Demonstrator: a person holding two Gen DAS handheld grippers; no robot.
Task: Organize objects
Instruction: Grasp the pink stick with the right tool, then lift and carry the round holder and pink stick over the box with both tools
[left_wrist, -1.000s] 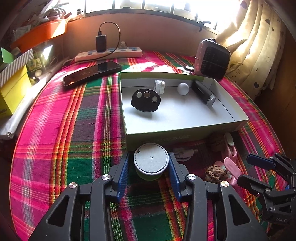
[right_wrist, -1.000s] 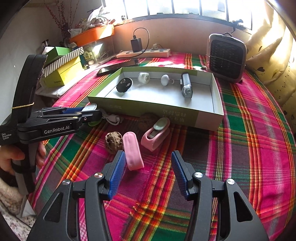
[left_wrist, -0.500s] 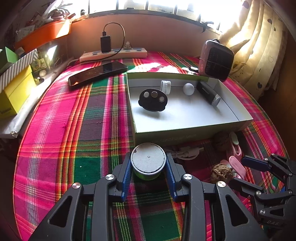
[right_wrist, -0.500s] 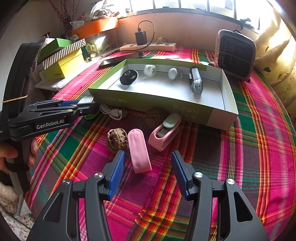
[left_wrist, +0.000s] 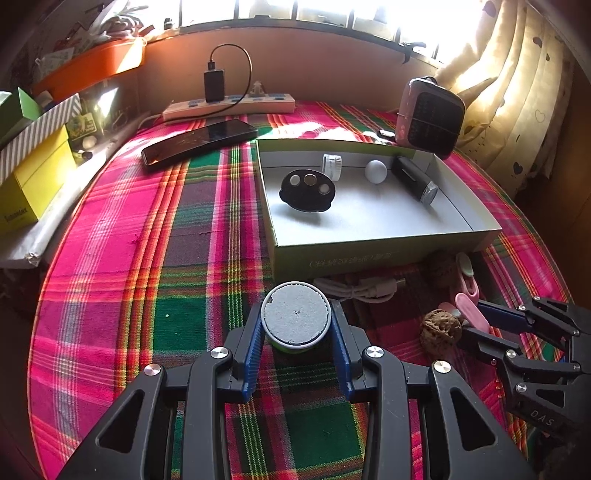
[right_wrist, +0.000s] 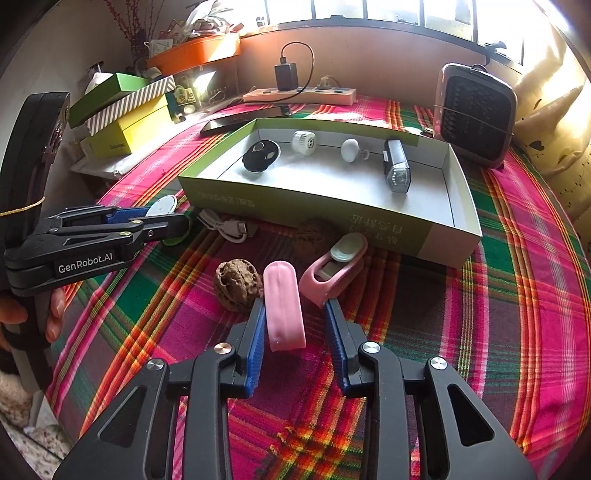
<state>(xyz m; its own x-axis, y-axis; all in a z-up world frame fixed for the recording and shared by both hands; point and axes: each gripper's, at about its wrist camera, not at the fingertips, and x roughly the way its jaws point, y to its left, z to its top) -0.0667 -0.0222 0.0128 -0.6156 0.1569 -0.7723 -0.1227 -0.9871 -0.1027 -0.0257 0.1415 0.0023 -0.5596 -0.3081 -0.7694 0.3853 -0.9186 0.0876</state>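
Observation:
My left gripper (left_wrist: 296, 306) is shut on a round green tub with a grey lid (left_wrist: 294, 321), on the plaid cloth just in front of the open cardboard box (left_wrist: 369, 254). My right gripper (right_wrist: 294, 302) is closing around a pink bar (right_wrist: 284, 314). The left pad touches the bar and a gap remains at the right pad. Beside the bar lie a walnut (right_wrist: 238, 284) and a pink clip-like device (right_wrist: 334, 267). A second walnut (right_wrist: 314, 236) and a white cable (right_wrist: 229, 227) lie by the box wall (right_wrist: 295, 218). The box holds a black disc (right_wrist: 260, 157), a white cap (right_wrist: 303, 142), a white ball (right_wrist: 350, 149) and a black light (right_wrist: 397, 170).
A phone (left_wrist: 199, 142) and a power strip (left_wrist: 229, 105) lie behind the box on the left. A small heater (right_wrist: 476, 114) stands at the back right. Stacked yellow and striped boxes (right_wrist: 125, 118) line the left edge. A person's hand (right_wrist: 55, 314) holds the left gripper.
The left jaws narrowed onto the round tub. The right gripper moved forward over the pink bar and its jaws came in around it.

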